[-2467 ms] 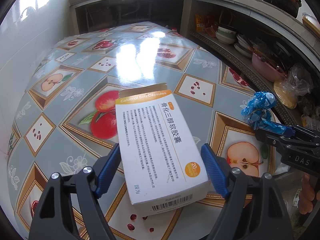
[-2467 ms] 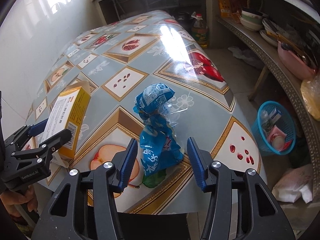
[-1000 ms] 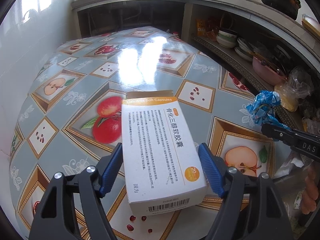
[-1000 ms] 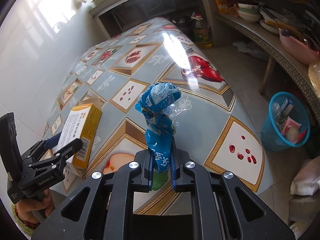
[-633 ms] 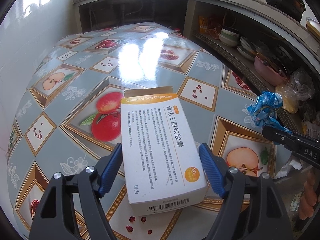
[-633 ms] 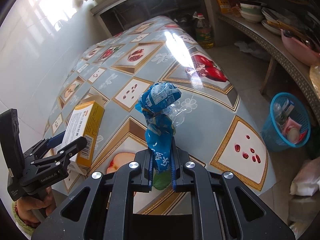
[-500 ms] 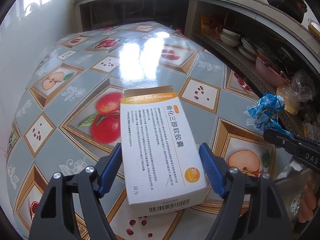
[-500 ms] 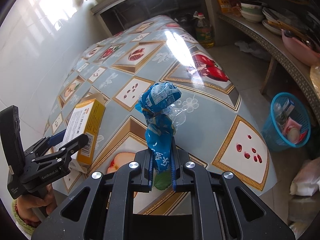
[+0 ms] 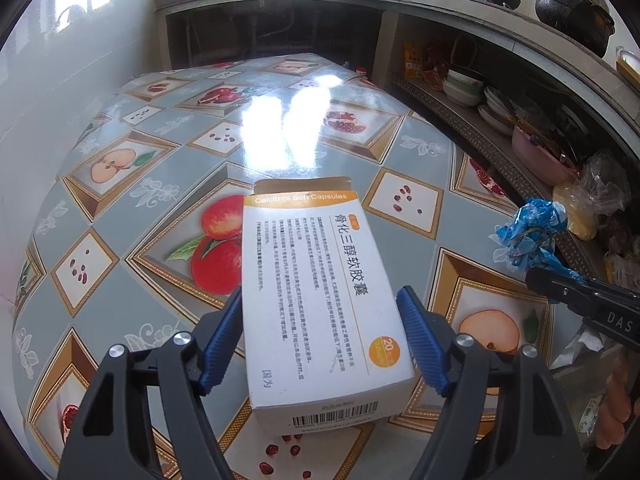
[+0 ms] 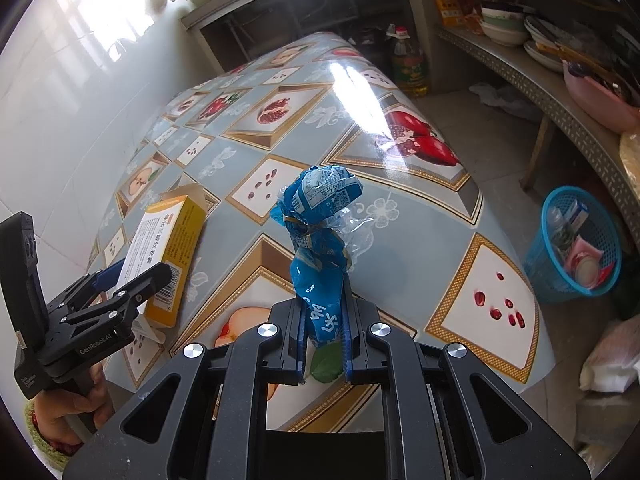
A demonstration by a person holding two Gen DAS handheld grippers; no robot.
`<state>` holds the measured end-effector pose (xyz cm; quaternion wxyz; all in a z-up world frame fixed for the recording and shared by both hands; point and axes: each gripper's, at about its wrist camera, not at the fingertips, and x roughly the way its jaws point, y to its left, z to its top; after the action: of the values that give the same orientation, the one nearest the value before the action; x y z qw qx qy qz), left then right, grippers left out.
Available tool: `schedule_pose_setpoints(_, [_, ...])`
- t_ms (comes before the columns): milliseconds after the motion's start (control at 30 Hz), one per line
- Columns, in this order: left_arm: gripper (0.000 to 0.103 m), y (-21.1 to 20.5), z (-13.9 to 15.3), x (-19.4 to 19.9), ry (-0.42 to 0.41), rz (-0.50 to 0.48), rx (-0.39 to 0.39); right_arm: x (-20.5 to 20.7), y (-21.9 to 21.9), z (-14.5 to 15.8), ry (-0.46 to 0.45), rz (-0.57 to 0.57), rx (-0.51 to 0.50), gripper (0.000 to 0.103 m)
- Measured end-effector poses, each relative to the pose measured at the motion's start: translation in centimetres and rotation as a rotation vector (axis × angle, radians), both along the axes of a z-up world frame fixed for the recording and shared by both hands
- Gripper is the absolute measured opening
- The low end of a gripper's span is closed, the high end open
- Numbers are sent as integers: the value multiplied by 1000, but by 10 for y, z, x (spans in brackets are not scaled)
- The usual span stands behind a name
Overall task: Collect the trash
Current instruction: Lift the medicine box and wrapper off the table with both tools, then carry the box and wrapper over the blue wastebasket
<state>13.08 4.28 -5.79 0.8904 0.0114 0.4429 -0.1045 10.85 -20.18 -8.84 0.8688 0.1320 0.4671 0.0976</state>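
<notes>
A white and orange medicine box (image 9: 320,300) sits lengthwise between my left gripper's (image 9: 320,298) blue pads, which press on both long sides. In the right wrist view the box (image 10: 168,248) tilts up from the table in the left gripper (image 10: 136,276), with a hand below. My right gripper (image 10: 323,300) is shut on the lower end of a crumpled blue plastic wrapper (image 10: 318,216) that stands up above the jaws. The left wrist view shows that wrapper (image 9: 528,232) at the right, over the right gripper (image 9: 560,284).
The table (image 9: 160,288) has a glossy fruit-pattern cloth. A blue trash basket (image 10: 576,240) with rubbish stands on the floor right of the table. Beyond are an oil bottle (image 10: 408,64), a shelf of bowls (image 9: 464,88) and a white bag (image 10: 612,360) on the floor.
The right jaws, open around the blue wrapper at first, have closed on it and lifted it. The left jaws narrowed onto the box. Over the last second both hands stay nearly still.
</notes>
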Motion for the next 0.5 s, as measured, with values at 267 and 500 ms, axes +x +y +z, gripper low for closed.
schedule_pose_setpoints(267, [73,-1,23,1,-44,-16,-46,-4,-6,5,-33,-22,31,12])
schedule_pose_setpoints(500, [73,-43,59,13,-88,-128,-90,-17,-52,22,-116,-119,92,12])
